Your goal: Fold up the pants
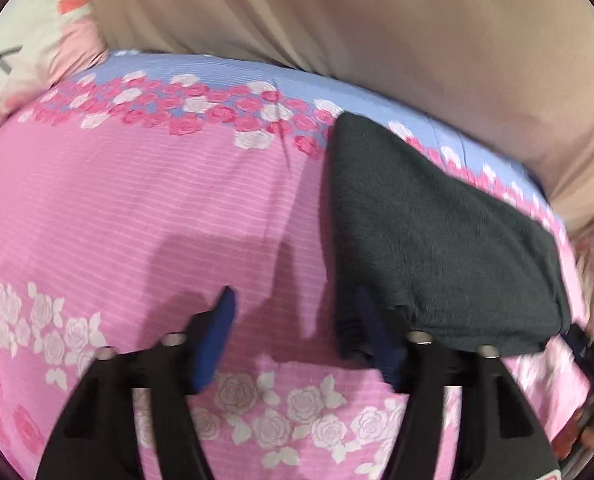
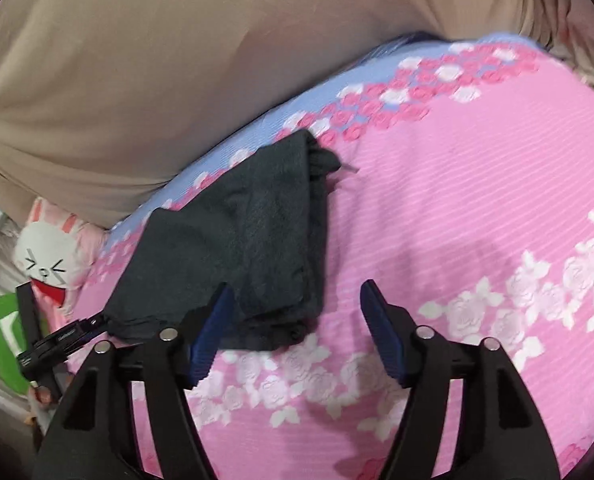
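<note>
Left gripper point(image 1: 297, 332): blue pads spread wide, nothing between them; right pad point(image 1: 373, 336) sits at the near-left corner of the dark pants point(image 1: 437, 232), contact unclear due to blur. Right gripper point(image 2: 297, 328): fingers released, wide apart, empty; its left pad point(image 2: 213, 336) overlaps the pants' point(image 2: 241, 248) near edge in view. Pants lie folded into a compact dark grey bundle on the pink rose-print bedsheet point(image 1: 137, 208), far end reaching the blue border strip. Beige cover point(image 2: 137, 60) behind the sheet. Bunny pillow point(image 2: 51, 256) off the left edge in the right wrist view.
</note>
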Action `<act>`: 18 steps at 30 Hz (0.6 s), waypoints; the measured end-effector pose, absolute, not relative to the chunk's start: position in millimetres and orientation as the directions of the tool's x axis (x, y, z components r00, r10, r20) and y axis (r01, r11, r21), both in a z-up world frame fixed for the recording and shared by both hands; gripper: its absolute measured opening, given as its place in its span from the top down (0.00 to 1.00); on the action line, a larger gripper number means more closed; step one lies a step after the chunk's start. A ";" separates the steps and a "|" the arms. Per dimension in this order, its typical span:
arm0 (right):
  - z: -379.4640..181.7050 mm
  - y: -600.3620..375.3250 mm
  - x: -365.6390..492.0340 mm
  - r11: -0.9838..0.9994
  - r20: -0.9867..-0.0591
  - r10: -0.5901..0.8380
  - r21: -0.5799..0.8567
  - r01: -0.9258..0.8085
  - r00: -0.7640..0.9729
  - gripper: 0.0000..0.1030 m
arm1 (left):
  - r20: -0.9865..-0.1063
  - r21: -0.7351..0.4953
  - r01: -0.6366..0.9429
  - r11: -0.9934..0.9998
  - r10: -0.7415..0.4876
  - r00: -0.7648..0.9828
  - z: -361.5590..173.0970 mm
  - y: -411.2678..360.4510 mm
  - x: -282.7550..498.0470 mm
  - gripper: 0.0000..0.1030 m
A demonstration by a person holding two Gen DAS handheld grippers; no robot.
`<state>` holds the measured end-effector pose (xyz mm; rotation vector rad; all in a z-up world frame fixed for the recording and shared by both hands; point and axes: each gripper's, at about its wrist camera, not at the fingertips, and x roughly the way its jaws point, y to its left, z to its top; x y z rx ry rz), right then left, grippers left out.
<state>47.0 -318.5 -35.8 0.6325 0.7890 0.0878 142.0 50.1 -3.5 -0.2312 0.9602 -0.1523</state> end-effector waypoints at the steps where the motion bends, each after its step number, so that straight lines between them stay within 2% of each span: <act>1: -45.2 -316.5 53.5 0.798 -0.640 0.331 0.582 0.157 0.694 0.36 | -0.791 -0.296 0.016 0.955 -0.255 0.556 -5.8 51.2 142.9 0.36; 4: -54.7 -299.9 67.9 0.817 -0.641 0.322 0.560 0.137 0.697 0.35 | -0.767 -0.444 -0.034 0.895 -0.360 0.531 -16.5 61.2 147.5 0.36; 5: -51.7 -292.2 68.8 0.832 -0.653 0.319 0.540 0.127 0.687 0.42 | -0.750 -0.477 -0.037 0.878 -0.385 0.537 -13.9 63.2 145.7 0.36; 7: -49.7 -285.7 78.5 0.837 -0.659 0.313 0.531 0.129 0.683 0.42 | -0.692 -0.554 -0.017 0.833 -0.448 0.566 -6.3 68.3 139.4 0.36; 8: -49.7 -285.5 81.0 0.838 -0.661 0.313 0.530 0.129 0.682 0.42 | -0.649 -0.589 0.009 0.808 -0.480 0.590 -0.3 69.8 134.2 0.33; 9: -50.9 -285.8 82.7 0.833 -0.658 0.317 0.537 0.131 0.683 0.41 | -0.626 -0.604 0.030 0.797 -0.497 0.601 3.9 68.0 131.6 0.23; 11: -54.4 -289.6 84.4 0.808 -0.643 0.342 0.574 0.136 0.685 0.40 | -0.661 -0.566 0.013 0.825 -0.463 0.590 2.2 59.1 136.8 0.15; 13: -52.4 -292.1 80.5 0.797 -0.631 0.350 0.589 0.133 0.692 0.43 | -0.727 -0.524 -0.022 0.851 -0.434 0.532 -16.2 47.1 154.3 0.16; 14: -51.0 -291.8 78.1 0.798 -0.631 0.351 0.588 0.132 0.692 0.56 | -0.742 -0.506 -0.025 0.862 -0.420 0.523 -20.9 42.7 158.6 0.21; 15: -46.8 -290.7 75.8 0.793 -0.626 0.364 0.596 0.123 0.690 0.68 | -0.753 -0.445 -0.012 0.896 -0.366 0.547 -15.0 35.1 157.3 0.75; 16: -39.0 -290.4 71.2 0.783 -0.608 0.382 0.613 0.105 0.696 0.69 | -0.783 -0.418 0.016 0.908 -0.369 0.500 -15.3 26.7 160.3 0.92; 18: -11.3 -284.0 57.0 0.813 -0.589 0.367 0.580 0.060 0.720 0.73 | -0.776 -0.422 0.016 0.907 -0.370 0.510 -7.9 28.8 152.9 0.92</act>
